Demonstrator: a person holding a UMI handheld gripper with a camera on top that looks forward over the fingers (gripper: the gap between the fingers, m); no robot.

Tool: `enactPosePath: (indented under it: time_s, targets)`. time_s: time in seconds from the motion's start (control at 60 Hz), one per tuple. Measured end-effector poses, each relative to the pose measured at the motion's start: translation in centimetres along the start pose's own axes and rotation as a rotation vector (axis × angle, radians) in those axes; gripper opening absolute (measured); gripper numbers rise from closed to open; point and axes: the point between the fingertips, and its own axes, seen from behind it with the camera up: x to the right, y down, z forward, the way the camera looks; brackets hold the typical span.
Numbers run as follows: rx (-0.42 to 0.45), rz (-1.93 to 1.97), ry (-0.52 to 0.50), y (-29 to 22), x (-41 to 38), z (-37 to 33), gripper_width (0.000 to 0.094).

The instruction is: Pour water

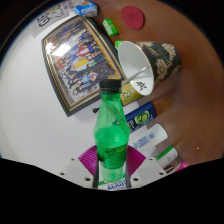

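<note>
Fingers [116, 168] clamp green bottle [112, 135] — cup [143, 63] beyond.

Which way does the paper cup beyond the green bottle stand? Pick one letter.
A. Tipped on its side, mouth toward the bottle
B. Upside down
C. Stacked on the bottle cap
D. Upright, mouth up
A: the paper cup lies tipped on the table, its white inside facing the green bottle, which is gripped in the tongs.
</note>
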Motion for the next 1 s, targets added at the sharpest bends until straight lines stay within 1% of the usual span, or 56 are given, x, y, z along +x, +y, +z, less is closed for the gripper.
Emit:
enactPosePath:
  time_s: [0.167,0.283,0.383,0.45,0.533,0.617,0.767,0.817,0.883,0.95,1.0]
  targets:
    - [-0.010,0.027,0.018,-0.4,0.7,0.0,0.0364]
    - [-0.025,-0.034,0.038,-0.1,0.0,-0.5,0.0364]
    - [-0.046,-0.234,0.079,0.3,-1.6,-1.0,0.0364]
    - [-0.056,-0.418,0.079,0.1,-3.9,-1.7,0.0365]
    - [-0.035,-0.667,0.076,-1.0,-7.9,-2.4,0.0365]
    - [0.009,-0.919,0.051,-3.3,-12.6,-3.8,0.0363]
    - [0.132,-1.391,0.082,-8.8,-19.0,-6.3,0.0362]
    - [0.187,-1.545,0.132,-11.1,-19.9,-6.2,0.0362]
    - [0.234,-1.725,0.202,-14.5,-20.1,-6.8,0.0360]
    - [0.245,-1.847,0.257,-17.8,-18.7,-7.5,0.0361]
    - [0.233,-1.885,0.313,-20.0,-17.2,-7.2,0.0361]
